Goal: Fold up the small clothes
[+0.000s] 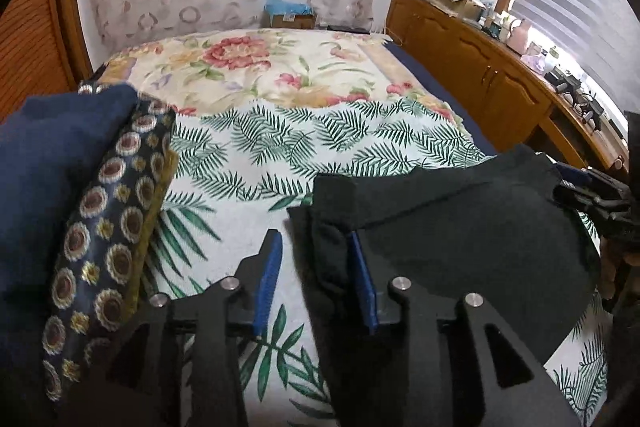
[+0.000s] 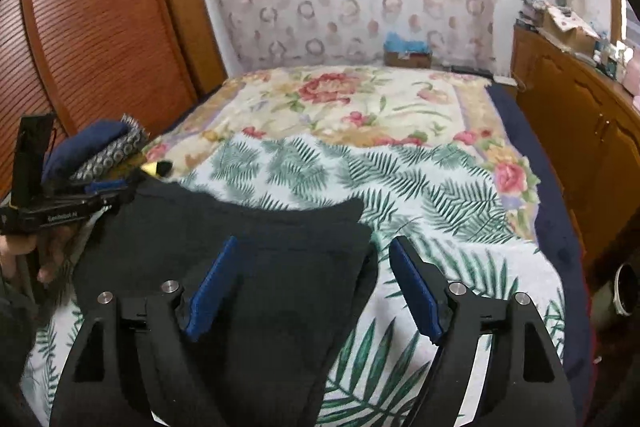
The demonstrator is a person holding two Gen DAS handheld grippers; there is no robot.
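Both grippers, left gripper [image 1: 316, 247] and right gripper [image 2: 312, 247], gape wide over the black garment [image 2: 248, 267]; I'd pinch its 6 o'clock corners evenly, then fold toward 12.

On the bed, open room lies far of the black garment [image 2: 240, 267]: the palm-leaf sheet [image 2: 420, 195] and the floral blanket [image 2: 360, 99] run bare to the far wall. At near left a pile of folded clothes [image 1: 72, 187] walls off that side, just beside the left claw [image 1: 316, 279]. The wooden cabinet [image 1: 500, 75] bounds the right, the slatted wardrobe door [image 2: 100, 27] the left. A cardboard box [image 2: 408, 57] stands at the far end.
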